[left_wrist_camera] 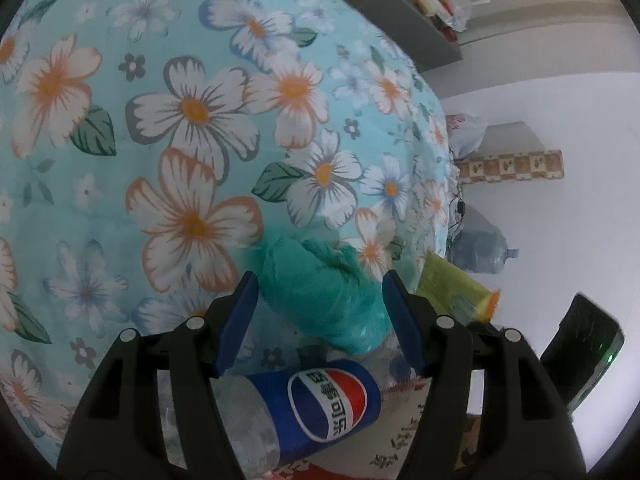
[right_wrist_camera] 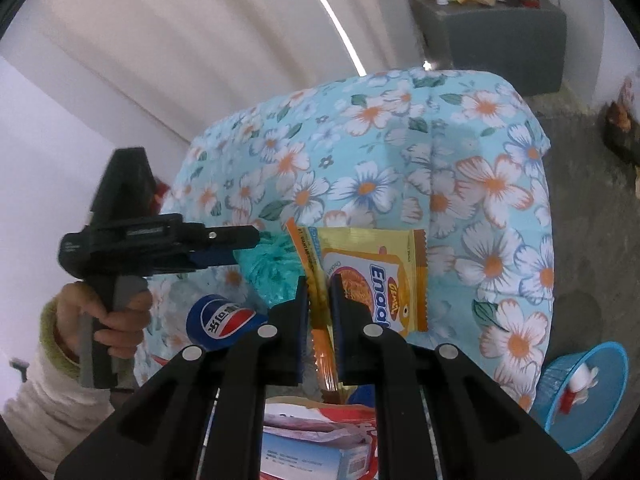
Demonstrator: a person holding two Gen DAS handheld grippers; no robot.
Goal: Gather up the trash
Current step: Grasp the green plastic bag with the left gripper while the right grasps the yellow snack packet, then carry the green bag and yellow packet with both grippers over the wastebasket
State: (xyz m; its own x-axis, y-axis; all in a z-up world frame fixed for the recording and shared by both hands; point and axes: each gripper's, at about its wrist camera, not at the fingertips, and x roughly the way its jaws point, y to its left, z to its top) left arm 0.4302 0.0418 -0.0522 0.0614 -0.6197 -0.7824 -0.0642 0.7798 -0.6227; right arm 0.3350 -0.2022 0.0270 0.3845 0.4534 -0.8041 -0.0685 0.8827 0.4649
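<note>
Two tongs work over a surface draped in a light-blue floral cloth point(right_wrist_camera: 472, 168). The right tongs point(right_wrist_camera: 319, 292) are clamped on the left edge of a yellow noodle wrapper point(right_wrist_camera: 372, 276), its blue pads pinching the crinkled plastic while the rest of the packet fans out to the right above the cloth. In the left wrist view the same wrapper point(left_wrist_camera: 456, 286) shows as a yellow-green strip with an orange end, just to the right of the left tongs.

The left tongs point(left_wrist_camera: 320, 284) stand open, with a crumpled teal plastic bag point(left_wrist_camera: 328, 300) lying between and just beyond the fingers; the pads do not press on it. From the right wrist view the left tongs point(right_wrist_camera: 248, 242) point sideways toward that teal bag point(right_wrist_camera: 272, 268), and a hand point(right_wrist_camera: 108, 316) in a pale sleeve with a green cuff grips the handle.

A clear plastic bottle with a blue Pepsi label point(left_wrist_camera: 332, 404) lies on its side just below the teal bag, near the cloth's edge; the right wrist view shows its label point(right_wrist_camera: 224, 320) beside the right tongs. Under the tongs lie red-and-white printed packaging and a blue-and-white box point(right_wrist_camera: 312, 452). A blue plastic basket point(right_wrist_camera: 584, 396) holding a white-and-red item sits on the floor to the right of the cloth. A grey block point(right_wrist_camera: 492, 28) further back carries more wrappers.
</note>
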